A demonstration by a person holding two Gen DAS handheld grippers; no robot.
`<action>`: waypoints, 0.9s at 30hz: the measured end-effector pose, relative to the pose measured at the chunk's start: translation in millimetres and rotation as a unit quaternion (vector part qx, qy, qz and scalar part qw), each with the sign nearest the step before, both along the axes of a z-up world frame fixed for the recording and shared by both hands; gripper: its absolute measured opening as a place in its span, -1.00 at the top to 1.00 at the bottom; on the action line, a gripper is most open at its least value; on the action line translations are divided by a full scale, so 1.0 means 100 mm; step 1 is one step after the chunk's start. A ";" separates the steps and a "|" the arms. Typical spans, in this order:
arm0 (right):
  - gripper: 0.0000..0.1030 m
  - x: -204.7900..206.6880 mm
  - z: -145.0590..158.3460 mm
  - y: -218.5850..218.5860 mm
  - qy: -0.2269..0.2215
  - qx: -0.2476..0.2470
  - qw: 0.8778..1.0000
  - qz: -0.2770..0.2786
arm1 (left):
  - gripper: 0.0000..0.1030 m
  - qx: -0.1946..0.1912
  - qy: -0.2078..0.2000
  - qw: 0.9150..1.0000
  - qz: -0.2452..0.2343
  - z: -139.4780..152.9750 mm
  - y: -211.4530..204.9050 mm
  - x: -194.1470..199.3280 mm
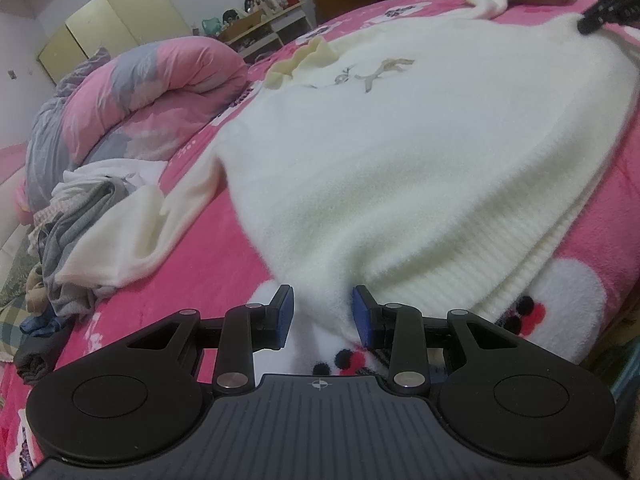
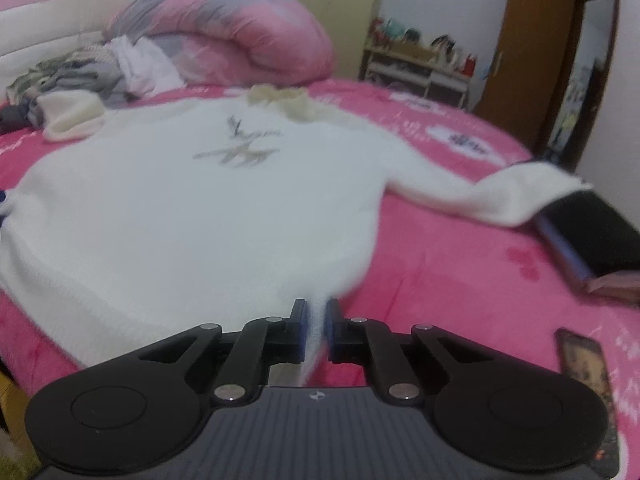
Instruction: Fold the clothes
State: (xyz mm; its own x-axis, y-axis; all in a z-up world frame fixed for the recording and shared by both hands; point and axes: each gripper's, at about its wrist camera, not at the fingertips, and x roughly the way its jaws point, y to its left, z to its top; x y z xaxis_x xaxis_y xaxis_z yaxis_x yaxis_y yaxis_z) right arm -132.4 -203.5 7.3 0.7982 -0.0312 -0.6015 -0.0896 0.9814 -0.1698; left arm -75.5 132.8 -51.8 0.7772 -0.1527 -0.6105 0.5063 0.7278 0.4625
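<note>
A fluffy white sweater (image 1: 400, 160) (image 2: 200, 200) with a grey deer print lies face up on the pink blanket (image 1: 208, 248) (image 2: 460, 260), both sleeves spread out. My left gripper (image 1: 322, 314) is at one bottom corner of the hem. White fabric fills the gap between its blue pads. My right gripper (image 2: 317, 328) is at the other bottom corner, jaws nearly together with a strip of white fabric pinched between them. One sleeve (image 1: 132, 232) reaches a clothes pile. The other sleeve (image 2: 500, 196) ends at a black folded stack. The right wrist view is motion-blurred.
A rolled pink and grey duvet (image 1: 140, 92) (image 2: 240, 28) lies at the bed's far side. A heap of grey and white clothes (image 1: 72, 240) (image 2: 72, 76) sits beside it. A black folded stack (image 2: 592, 236) and a phone (image 2: 584, 364) lie on the right. A cluttered shelf (image 2: 416, 68) stands behind.
</note>
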 end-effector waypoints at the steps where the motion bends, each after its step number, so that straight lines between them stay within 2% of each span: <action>1: 0.82 0.01 0.00 0.01 -0.005 -0.007 1.000 -0.003 | 0.34 0.000 -0.001 1.000 0.000 0.00 0.00 0.00; 9: 0.81 0.06 -0.37 0.05 0.000 -0.070 0.998 0.004 | 0.34 0.003 -0.006 1.000 -0.005 -0.01 0.00 -0.04; 10: 0.71 0.04 -0.37 0.07 -0.007 -0.081 0.997 0.005 | 0.35 0.004 -0.007 1.000 -0.006 -0.01 0.00 -0.04; 12: 0.40 0.00 -0.33 0.08 -0.016 -0.096 0.995 -0.001 | 0.35 0.005 -0.009 1.000 -0.005 -0.02 -0.01 -0.05; 13: 0.12 -0.02 -0.31 0.08 -0.021 -0.099 0.995 -0.003 | 0.35 0.004 -0.010 1.000 -0.004 -0.02 -0.01 -0.05; 14: -0.01 -0.05 -0.27 0.10 -0.026 -0.087 0.996 0.005 | 0.35 0.002 -0.010 1.000 -0.002 -0.02 -0.01 -0.06; 21: -0.01 -0.28 -0.02 0.24 -0.063 -0.006 0.996 0.067 | 0.35 -0.005 -0.012 1.000 0.011 -0.02 -0.02 -0.06; 24: 0.05 -0.38 0.09 0.30 -0.078 0.029 0.992 0.092 | 0.35 -0.003 -0.014 1.000 0.015 -0.03 -0.04 -0.07; 26: 0.17 -0.44 0.14 0.36 -0.085 0.048 0.989 0.113 | 0.35 -0.002 -0.016 1.000 0.018 -0.03 -0.05 -0.08; 27: 0.23 -0.44 0.07 0.46 -0.073 0.037 0.987 0.138 | 0.35 -0.002 -0.017 1.000 0.020 -0.03 -0.05 -0.08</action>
